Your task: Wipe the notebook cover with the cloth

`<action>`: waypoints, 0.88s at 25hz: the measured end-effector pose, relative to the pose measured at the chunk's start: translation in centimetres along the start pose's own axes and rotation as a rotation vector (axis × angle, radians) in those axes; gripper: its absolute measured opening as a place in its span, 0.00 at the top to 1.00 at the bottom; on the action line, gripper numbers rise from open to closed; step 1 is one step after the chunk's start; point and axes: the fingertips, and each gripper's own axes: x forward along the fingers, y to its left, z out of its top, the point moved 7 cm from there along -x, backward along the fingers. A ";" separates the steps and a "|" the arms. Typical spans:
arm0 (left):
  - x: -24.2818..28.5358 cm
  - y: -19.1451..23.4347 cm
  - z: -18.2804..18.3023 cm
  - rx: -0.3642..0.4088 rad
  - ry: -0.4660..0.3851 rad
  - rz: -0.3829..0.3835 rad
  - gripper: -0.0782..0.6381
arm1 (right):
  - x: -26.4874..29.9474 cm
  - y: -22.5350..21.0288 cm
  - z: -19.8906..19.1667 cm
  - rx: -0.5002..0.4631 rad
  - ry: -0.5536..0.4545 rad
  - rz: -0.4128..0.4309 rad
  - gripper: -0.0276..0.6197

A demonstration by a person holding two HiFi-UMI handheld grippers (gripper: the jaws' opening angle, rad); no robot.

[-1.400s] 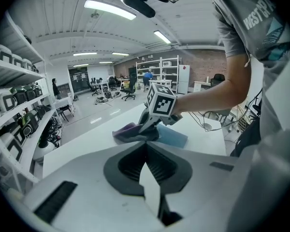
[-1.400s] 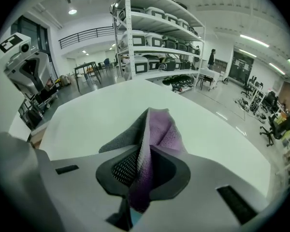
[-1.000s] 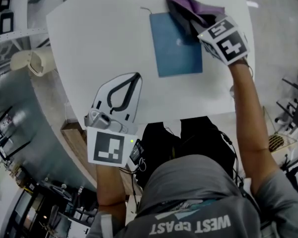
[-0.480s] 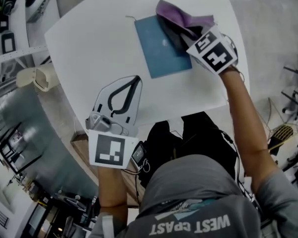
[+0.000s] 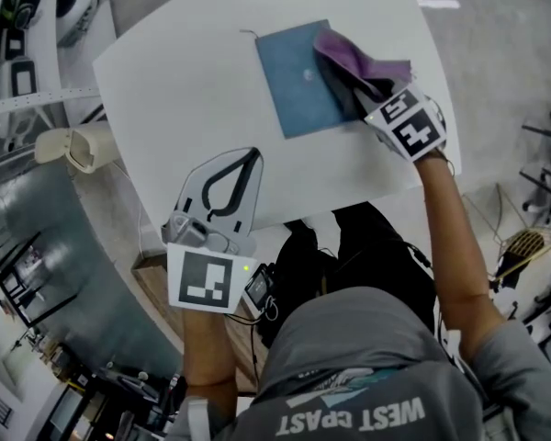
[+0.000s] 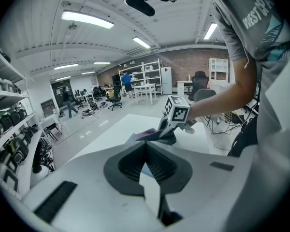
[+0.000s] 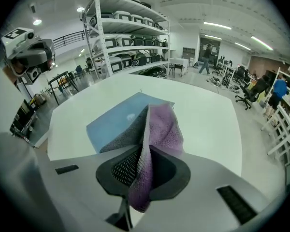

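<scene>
Only in right gripper view: right gripper (image 7: 141,161) jaws pinching purple cloth (image 7: 162,127), draped onto blue notebook (image 7: 113,122) ahead; left gripper (image 6: 146,156) jaws closed, empty.

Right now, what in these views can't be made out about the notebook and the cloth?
- Head view: the right edge of the notebook, covered by the cloth.
- Head and right gripper views: the pale mark on the cover, too small to read.
- Left gripper view: most of the notebook, hidden behind the left gripper itself.
</scene>
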 end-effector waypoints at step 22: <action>-12.7 -3.3 1.4 0.120 -0.109 0.046 0.89 | -9.4 5.2 -6.7 0.182 -0.036 -0.180 0.67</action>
